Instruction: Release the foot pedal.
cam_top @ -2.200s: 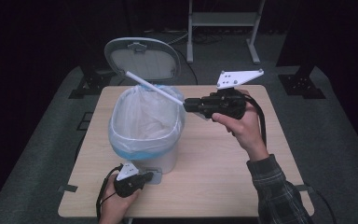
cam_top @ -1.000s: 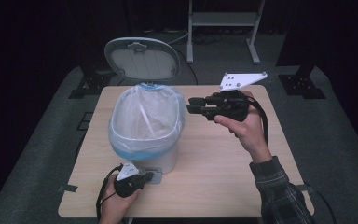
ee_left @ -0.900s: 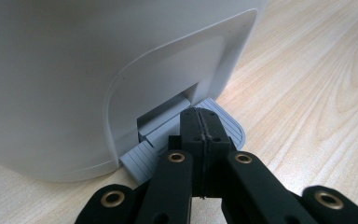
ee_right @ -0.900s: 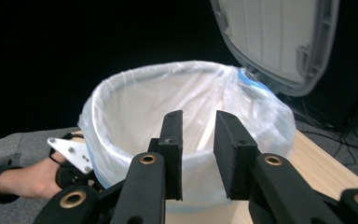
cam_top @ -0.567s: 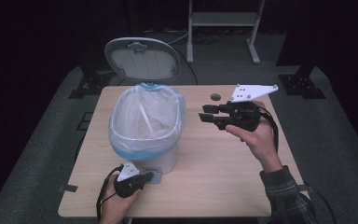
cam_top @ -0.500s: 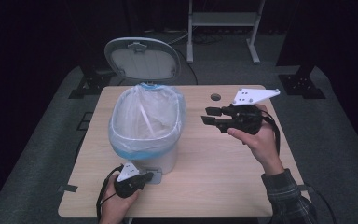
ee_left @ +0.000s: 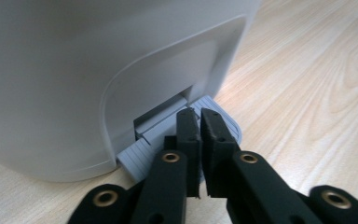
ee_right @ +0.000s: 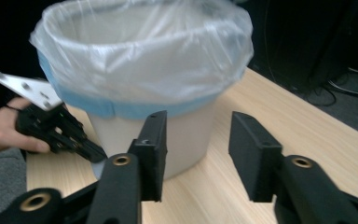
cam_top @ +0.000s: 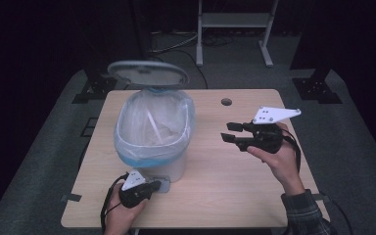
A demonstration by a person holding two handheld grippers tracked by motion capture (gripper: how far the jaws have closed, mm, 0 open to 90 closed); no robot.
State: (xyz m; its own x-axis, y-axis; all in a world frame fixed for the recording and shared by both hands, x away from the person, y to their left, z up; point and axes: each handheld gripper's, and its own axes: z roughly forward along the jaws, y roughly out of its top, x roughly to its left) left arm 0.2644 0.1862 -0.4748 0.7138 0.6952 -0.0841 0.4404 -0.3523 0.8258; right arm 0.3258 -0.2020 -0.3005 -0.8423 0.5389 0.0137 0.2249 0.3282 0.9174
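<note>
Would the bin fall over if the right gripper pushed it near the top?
Probably it would tip or slide. The bin is tall, looks like light plastic, and holds little besides its thin bag. The left gripper pressing its pedal may steady it somewhat.

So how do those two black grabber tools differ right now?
The left gripper is shut, its tips pressing the grey pedal at the foot of the white bin. The right gripper has just been opening, with nothing between its jaws, held above the table beside the bin. Both are black, hand-held and point at the bin.
</note>
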